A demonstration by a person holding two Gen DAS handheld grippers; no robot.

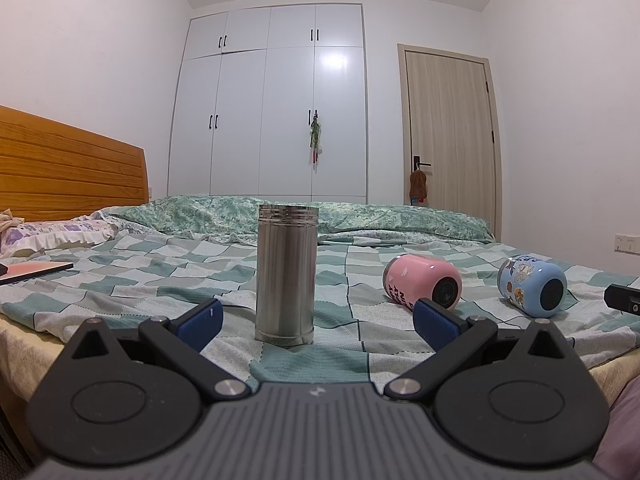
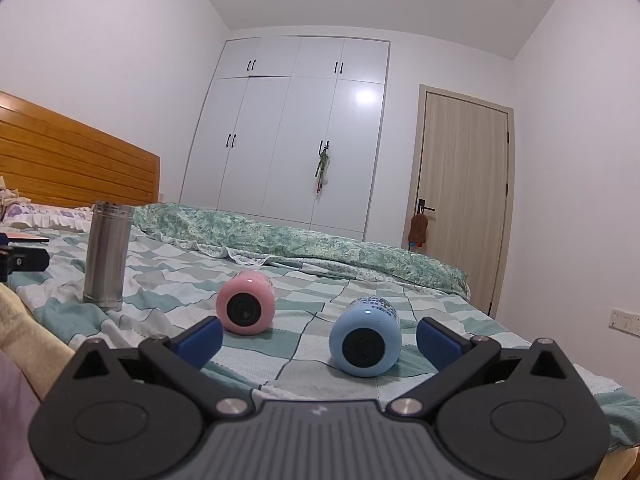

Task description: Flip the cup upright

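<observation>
The steel cup [image 1: 285, 274] is seen upright on the checked bedsheet [image 1: 160, 276], long axis vertical. The pink cup [image 2: 245, 303] and blue cup [image 2: 365, 337] are laid on their sides, axes horizontal, bases faced toward the right gripper [image 2: 318, 340]. The left gripper [image 1: 316, 318] and the right one are held spread, nothing pinched.

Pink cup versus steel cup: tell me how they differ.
The steel cup stands upright; the pink cup lies on its side, dark base toward the cameras. The steel cup is bare metal and tall and slim; the pink cup is printed and short and stout. Both rest on the checked bedsheet, untouched by either gripper.
</observation>
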